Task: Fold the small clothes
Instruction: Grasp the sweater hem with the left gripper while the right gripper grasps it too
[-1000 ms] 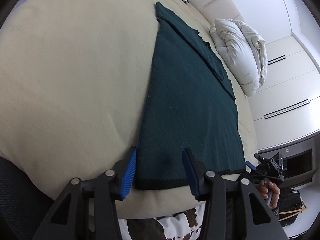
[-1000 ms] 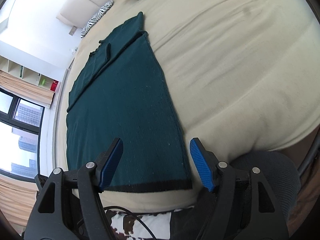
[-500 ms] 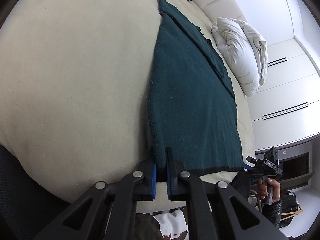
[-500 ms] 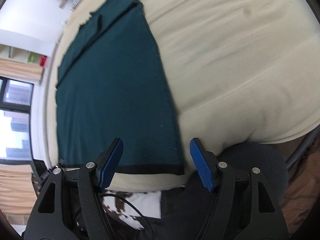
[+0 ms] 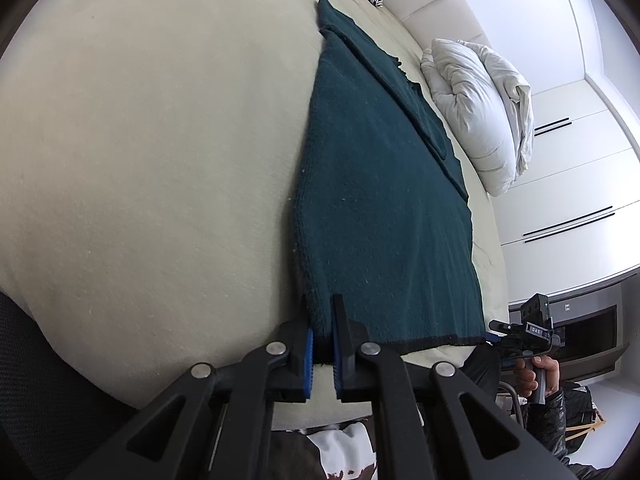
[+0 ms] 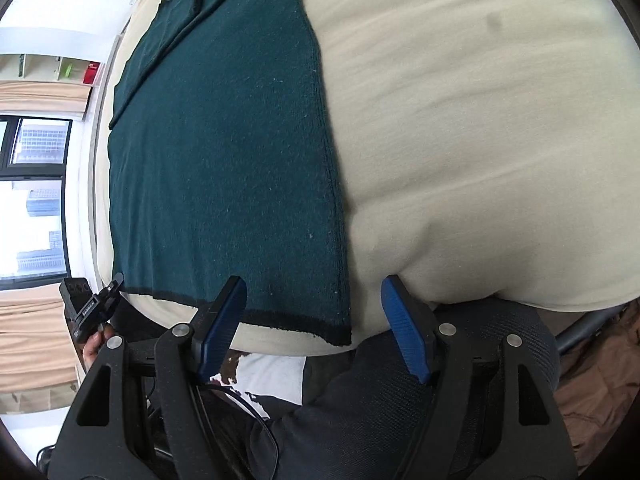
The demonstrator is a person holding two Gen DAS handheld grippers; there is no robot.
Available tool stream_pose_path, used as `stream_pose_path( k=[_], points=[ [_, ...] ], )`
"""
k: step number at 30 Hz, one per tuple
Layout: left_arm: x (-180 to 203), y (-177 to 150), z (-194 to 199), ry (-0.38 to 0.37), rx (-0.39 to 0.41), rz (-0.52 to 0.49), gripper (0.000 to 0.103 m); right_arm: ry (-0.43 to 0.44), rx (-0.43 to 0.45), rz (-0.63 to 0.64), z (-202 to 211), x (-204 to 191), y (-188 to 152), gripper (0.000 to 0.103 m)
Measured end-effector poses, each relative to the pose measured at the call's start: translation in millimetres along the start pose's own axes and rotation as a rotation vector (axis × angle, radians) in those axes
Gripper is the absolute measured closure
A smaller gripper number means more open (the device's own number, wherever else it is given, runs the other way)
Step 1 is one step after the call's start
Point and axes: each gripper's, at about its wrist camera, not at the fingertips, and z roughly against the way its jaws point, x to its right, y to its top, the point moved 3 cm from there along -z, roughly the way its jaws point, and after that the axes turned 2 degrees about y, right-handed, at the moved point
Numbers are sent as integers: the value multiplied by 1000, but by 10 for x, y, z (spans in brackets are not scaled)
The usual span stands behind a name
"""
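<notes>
Green knit garment [image 5: 384,216] lies flat on the cream bed [image 5: 152,168], its long axis running straight away from me and its dark-banded hem along the near edge, just ahead of both sets of fingers. My left gripper [image 5: 322,354] is pressed together on the hem's near left corner, pinching the cloth. My right gripper [image 6: 314,330] hangs spread wide, straddling the hem's right corner and gripping nothing, so I judge that corner is the next thing to pinch.
</notes>
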Motion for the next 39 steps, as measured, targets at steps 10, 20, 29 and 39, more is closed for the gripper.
stream_pose_path(
  k=[10,20,29,39],
  points=[
    [0,1,-5,0,6,3,96,53,-65,-30,-190,-133,-77,58],
    [-21,17,2,-6,8,13,96,164,55,-134,41,31,-178,65],
    [-32,16,4,-9,7,17,96,172,73,-119,36,-52,-349,68],
    [-35,8,11,-8,18,24,96,202,127,-155,73,36,-420,78]
  ],
)
